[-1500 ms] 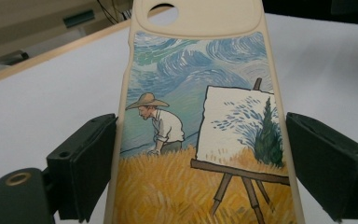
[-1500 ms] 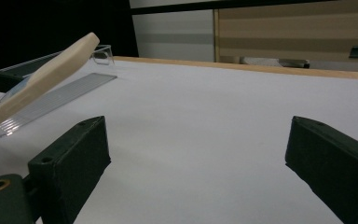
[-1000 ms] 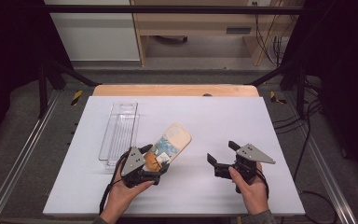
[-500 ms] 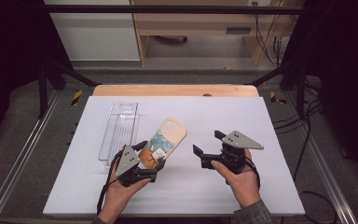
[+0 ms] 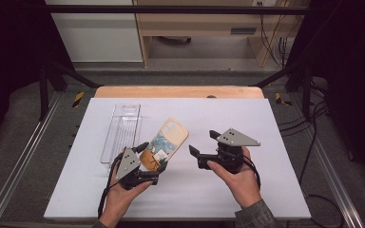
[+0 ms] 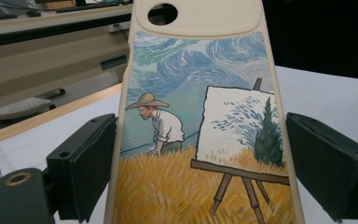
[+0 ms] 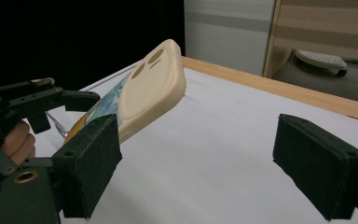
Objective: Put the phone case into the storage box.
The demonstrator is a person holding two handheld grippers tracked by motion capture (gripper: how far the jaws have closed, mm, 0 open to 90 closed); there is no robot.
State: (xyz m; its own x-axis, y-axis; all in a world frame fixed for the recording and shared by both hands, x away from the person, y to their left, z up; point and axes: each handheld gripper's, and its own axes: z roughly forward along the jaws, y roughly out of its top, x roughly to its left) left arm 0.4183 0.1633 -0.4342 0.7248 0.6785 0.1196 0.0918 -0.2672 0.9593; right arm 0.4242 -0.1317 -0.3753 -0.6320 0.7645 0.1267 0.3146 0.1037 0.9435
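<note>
Currently we hold the phone case (image 5: 165, 142) by its lower end in the left gripper (image 5: 145, 164), both pads pressed on its side edges, as the left gripper view confirms (image 6: 200, 121). The case is tilted, its camera-cutout end raised off the white table (image 5: 275, 142) and pointing away from us.

Compared with one second ago, we have brought the right gripper (image 5: 204, 145) up off the table and leftward, toward the case. Its jaws have just been closing a little, yet they remain wide apart with nothing between them; in the right gripper view the case (image 7: 144, 95) lies ahead and to the left, apart from both pads. The left hand and the case have barely shifted.

We judge this to be the approach to a two-handed hold: the right gripper lines up to take the free upper end of the case.

Other items: a clear plastic tray (image 5: 121, 130) lies on the table just left of the case, near the left gripper. A wooden board edge (image 5: 180, 91) runs along the far side of the table.

Obstructions: nothing lies between the right gripper and the case. The tray is close enough that a leftward swing of the case could strike it.
</note>
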